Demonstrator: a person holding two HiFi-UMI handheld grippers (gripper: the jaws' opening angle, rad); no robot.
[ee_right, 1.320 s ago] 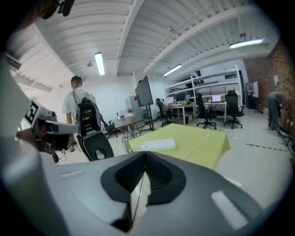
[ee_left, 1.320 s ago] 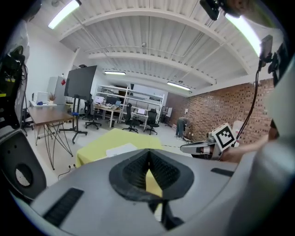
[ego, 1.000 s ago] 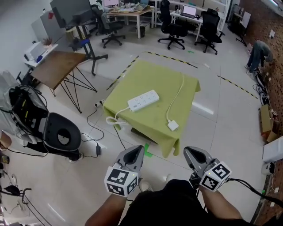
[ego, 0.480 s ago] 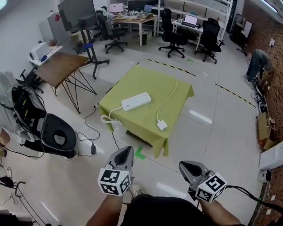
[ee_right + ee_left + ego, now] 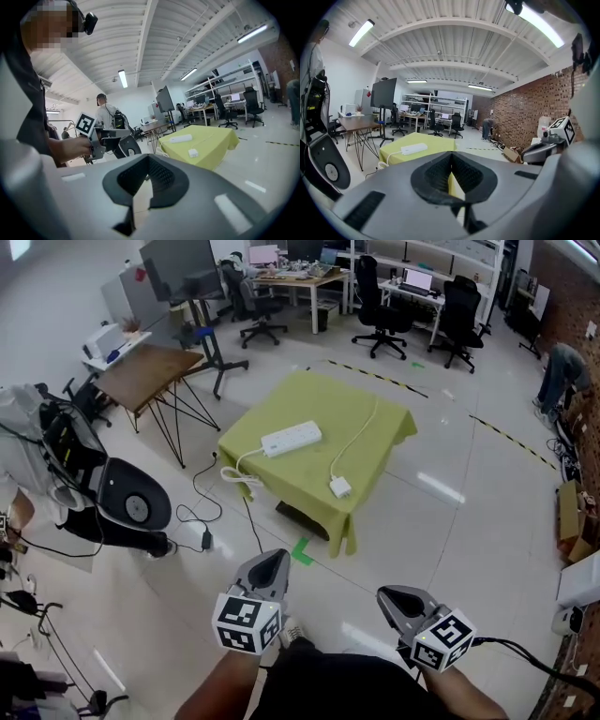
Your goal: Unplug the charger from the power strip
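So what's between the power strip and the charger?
Just bare yellow-green cloth. In the head view the power strip and charger lie apart on it.

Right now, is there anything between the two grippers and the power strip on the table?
Nothing visible. Only floor with a flat green tape mark lies between the left gripper, the right gripper and the table. The power strip lies uncovered on top; the charger lies apart from it.
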